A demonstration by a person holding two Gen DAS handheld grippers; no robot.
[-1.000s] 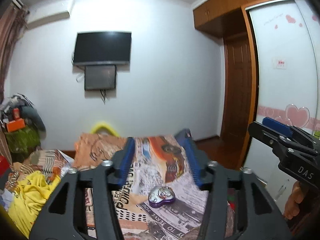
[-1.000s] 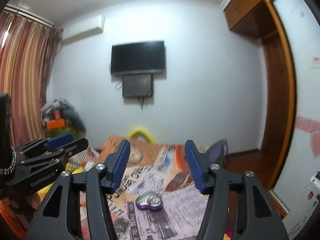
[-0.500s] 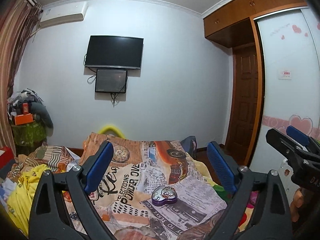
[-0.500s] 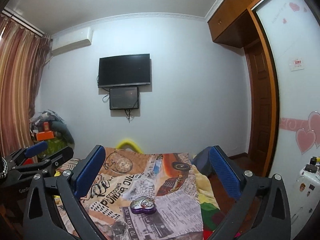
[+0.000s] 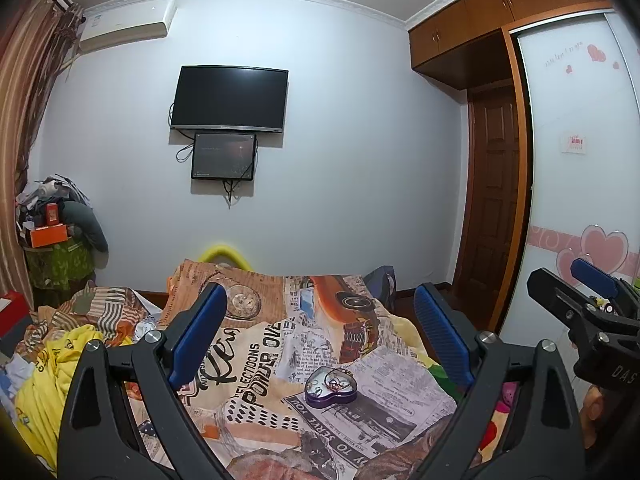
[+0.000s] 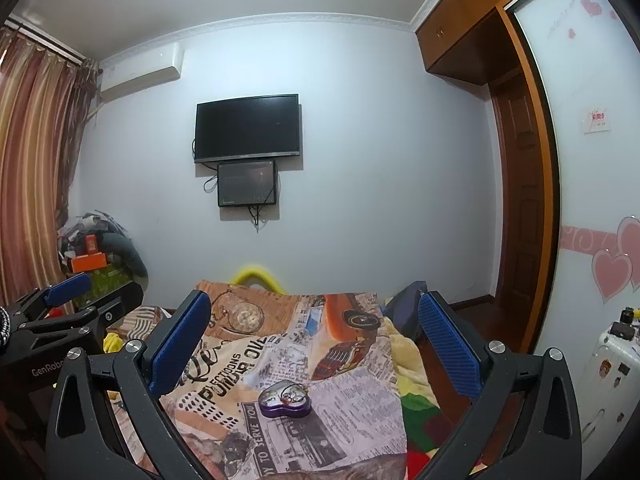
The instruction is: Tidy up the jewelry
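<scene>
A purple heart-shaped tin (image 5: 330, 387) lies open on the newspaper-print bedspread (image 5: 256, 360), with small rings and a chain inside it. The same tin (image 6: 285, 399) shows low in the right wrist view. My left gripper (image 5: 318, 332) hovers above and short of the tin, its blue pads wide apart and nothing between them. My right gripper (image 6: 314, 336) also stands open and empty, held above the tin. Each gripper shows at the edge of the other's view: the right gripper (image 5: 576, 292) at far right, the left gripper (image 6: 80, 296) at far left.
A yellow garment (image 5: 52, 364) and striped cloth lie bunched on the bed's left side. A cluttered stand (image 5: 52, 248) is by the curtain. A wall TV (image 5: 230, 100) hangs ahead. A wooden door (image 5: 492, 208) and a heart-decorated wardrobe (image 5: 580, 184) are at right.
Both grippers opened from about half way to wide. Both views tilted up a little, so the tin now sits lower between the fingers.
</scene>
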